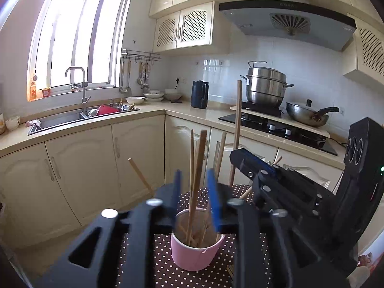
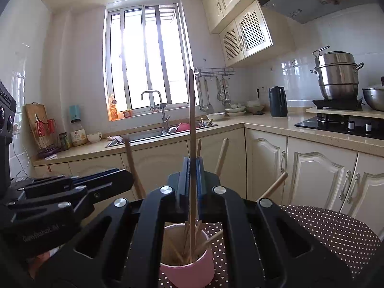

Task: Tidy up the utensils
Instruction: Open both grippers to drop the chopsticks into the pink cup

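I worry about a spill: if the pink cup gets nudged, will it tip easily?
Probably yes. The small pink paper-like cup looks light, while long wooden chopsticks lean outward well above its rim, making it top-heavy. The right tool, shut on one chopstick, could drag it sideways.

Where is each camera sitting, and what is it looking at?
Left wrist: sits on the left gripper, looks along its open jaws at the pink cup of chopsticks; the right gripper shows at right.
Right wrist: sits on the right gripper, jaws shut on a chopstick standing in the cup; the left gripper shows at left.
Both share the cup, the sink and the window.
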Motion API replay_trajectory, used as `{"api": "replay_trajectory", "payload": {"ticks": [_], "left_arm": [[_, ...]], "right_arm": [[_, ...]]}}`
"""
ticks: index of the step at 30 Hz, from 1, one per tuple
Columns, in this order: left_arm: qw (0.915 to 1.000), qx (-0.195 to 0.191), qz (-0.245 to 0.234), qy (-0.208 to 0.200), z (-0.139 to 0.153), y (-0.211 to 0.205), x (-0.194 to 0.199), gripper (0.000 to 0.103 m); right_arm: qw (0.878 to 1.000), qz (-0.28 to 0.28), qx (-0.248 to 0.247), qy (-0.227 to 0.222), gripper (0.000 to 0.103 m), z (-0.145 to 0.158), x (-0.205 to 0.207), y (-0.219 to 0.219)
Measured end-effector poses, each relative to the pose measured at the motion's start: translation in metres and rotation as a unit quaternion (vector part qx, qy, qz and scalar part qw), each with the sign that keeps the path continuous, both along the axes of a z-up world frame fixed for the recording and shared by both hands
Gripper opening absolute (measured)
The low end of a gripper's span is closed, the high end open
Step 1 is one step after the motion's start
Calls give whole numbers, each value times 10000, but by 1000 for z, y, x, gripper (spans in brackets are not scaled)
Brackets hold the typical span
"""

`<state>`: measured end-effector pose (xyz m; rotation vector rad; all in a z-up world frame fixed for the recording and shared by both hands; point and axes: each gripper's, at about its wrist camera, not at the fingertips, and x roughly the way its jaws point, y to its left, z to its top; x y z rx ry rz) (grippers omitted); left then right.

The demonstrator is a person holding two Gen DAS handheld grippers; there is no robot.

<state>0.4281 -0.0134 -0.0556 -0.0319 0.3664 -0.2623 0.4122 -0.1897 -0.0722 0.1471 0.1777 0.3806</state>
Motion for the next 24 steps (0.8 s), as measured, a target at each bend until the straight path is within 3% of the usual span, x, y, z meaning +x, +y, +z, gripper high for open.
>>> {"api": "replay_trajectory", "payload": {"ticks": [6,10,24], "left_arm": [[10000,55,19,-69,8,-1,-14,38],[9998,71,70,-160,15,-2,-31,47],[9989,275,74,-376,32,-15,-104,55]], "right_arm": [[9999,-110,-29,99,6,4,-11,-9],[9998,-191,2,88,14,12,-25,-16],[9993,-371,-52,66,14,38,-105,-53]]}}
